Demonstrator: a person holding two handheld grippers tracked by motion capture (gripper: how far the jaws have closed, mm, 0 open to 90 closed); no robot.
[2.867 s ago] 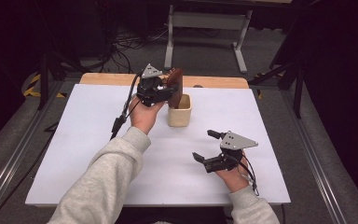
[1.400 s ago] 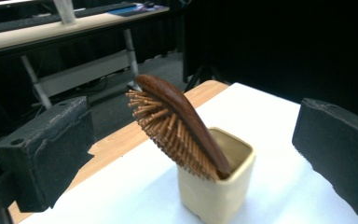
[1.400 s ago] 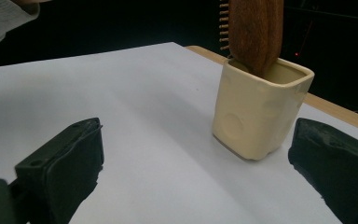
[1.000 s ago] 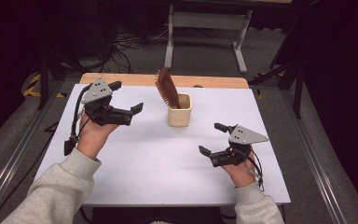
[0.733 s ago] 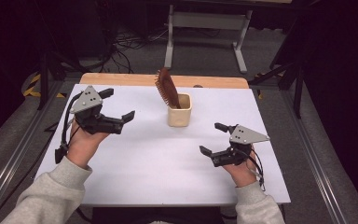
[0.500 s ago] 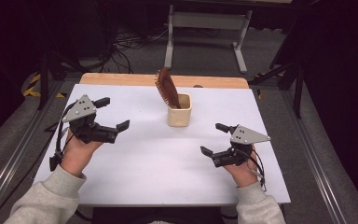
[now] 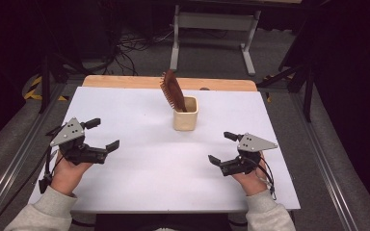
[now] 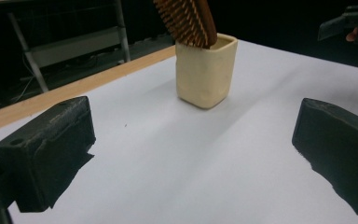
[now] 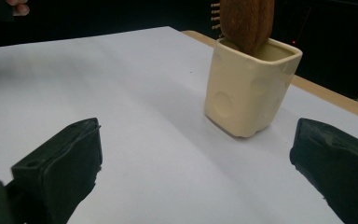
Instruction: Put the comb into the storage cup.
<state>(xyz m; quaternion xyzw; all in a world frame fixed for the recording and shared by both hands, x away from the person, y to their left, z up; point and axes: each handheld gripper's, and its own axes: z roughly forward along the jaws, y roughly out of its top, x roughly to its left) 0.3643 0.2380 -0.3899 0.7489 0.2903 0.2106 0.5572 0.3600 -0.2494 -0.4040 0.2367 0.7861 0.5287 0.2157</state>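
Left gripper (image 7: 105, 134) held low near the table's left edge, jaws spread wide with nothing between them, bare white table top (image 7: 139, 173) under the gap. In the left gripper view, both black pads apart at the picture's sides, pointing toward the cup.

Toward the middle and farther back: cream cup (image 7: 185, 113) standing upright on the white surface, well apart from both grippers. Brown hairbrush (image 7: 172, 90) standing in it handle down, bristled head leaning up and to the left over the rim. Seen close in the left gripper view as bristle rows (image 8: 186, 21) above the cup's lip.

Right gripper (image 7: 220, 147) near the front right, also gaping wide and empty, aimed at the cup; smooth back of the brush facing it in the right gripper view.

Judged from this: brush placed in the cup, release done, both hands at rest clear of it. Probably nothing left but to hold off. Should another grasp be wanted, a level approach from the side, closing on the brush head above the rim without tipping the cup.
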